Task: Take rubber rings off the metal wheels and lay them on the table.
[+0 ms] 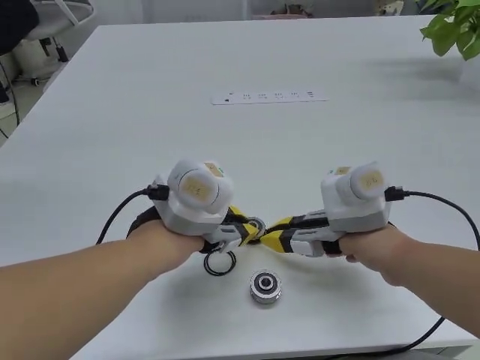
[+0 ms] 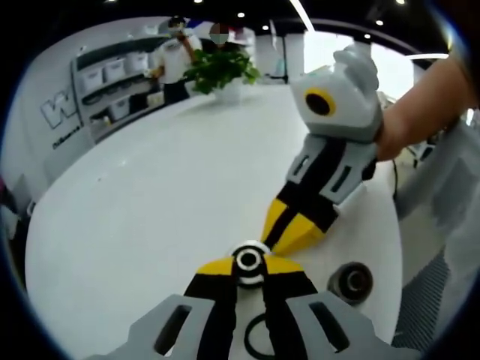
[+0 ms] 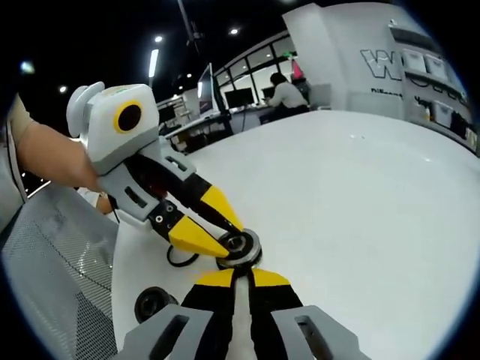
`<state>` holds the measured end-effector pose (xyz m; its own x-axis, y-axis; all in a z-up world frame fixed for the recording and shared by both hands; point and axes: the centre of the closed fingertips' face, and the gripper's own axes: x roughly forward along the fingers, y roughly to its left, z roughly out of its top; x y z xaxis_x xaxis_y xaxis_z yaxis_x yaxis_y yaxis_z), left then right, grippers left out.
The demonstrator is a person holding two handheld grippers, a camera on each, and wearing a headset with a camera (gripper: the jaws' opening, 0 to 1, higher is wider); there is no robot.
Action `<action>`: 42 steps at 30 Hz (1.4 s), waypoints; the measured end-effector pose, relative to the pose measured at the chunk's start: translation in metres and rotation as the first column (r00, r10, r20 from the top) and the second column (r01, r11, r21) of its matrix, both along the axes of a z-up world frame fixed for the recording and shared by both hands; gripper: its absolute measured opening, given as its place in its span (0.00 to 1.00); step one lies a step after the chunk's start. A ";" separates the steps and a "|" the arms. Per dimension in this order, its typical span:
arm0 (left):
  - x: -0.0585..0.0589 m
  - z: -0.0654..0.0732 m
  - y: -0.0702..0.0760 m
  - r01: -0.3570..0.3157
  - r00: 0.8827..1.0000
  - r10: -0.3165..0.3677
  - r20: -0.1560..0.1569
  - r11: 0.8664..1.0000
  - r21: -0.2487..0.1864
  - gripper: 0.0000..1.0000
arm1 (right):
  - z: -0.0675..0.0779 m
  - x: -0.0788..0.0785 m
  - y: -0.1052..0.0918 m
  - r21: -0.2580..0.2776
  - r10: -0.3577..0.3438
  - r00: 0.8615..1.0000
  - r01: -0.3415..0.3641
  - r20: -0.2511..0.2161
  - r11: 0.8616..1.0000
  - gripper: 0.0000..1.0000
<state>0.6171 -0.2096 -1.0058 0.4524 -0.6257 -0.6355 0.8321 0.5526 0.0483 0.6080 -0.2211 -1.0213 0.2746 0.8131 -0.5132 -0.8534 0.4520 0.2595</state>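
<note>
A small metal wheel (image 1: 256, 224) with a dark rubber ring around it hangs just above the white table (image 1: 300, 150), between the two grippers. My left gripper (image 1: 250, 229) is shut on this wheel (image 2: 249, 260). From the other side, my right gripper (image 1: 267, 233) pinches the wheel's edge (image 3: 238, 246) with its yellow tips together. In the left gripper view the right gripper (image 2: 289, 234) comes in from the upper right. A loose black rubber ring (image 1: 219, 262) lies on the table under the left gripper. A second metal wheel (image 1: 265, 286) rests flat near the front edge.
A socket strip (image 1: 268, 97) is set into the table's middle. A green plant (image 1: 454, 30) stands at the far right corner and an office chair (image 1: 60, 15) at the far left. Black cables (image 1: 120, 214) trail from both grippers. The table's front edge lies close below the wheels.
</note>
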 end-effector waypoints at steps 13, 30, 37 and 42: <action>-0.001 0.000 -0.001 0.004 1.000 -0.005 0.010 1.000 0.011 0.12 | 0.001 0.001 -0.003 0.027 -0.057 0.997 0.059 -0.060 0.998 0.00; -0.003 0.000 -0.003 -0.005 1.000 0.005 0.003 1.000 0.007 0.12 | 0.013 0.009 -0.004 0.132 -0.160 0.976 0.180 -0.149 0.975 0.00; -0.003 0.000 -0.004 -0.007 1.000 0.007 0.008 1.000 0.012 0.12 | 0.015 0.007 -0.005 0.139 -0.151 0.977 0.172 -0.152 0.975 0.00; -0.003 0.000 -0.004 -0.008 1.000 0.008 0.012 1.000 0.014 0.12 | 0.021 0.000 0.002 0.161 -0.134 0.978 0.160 -0.161 0.974 0.00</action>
<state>0.6137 -0.2131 -1.0058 0.4651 -0.6127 -0.6390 0.8267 0.5587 0.0661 0.6085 -0.2187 -1.0003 0.3292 0.8490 -0.4133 -0.7270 0.5072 0.4628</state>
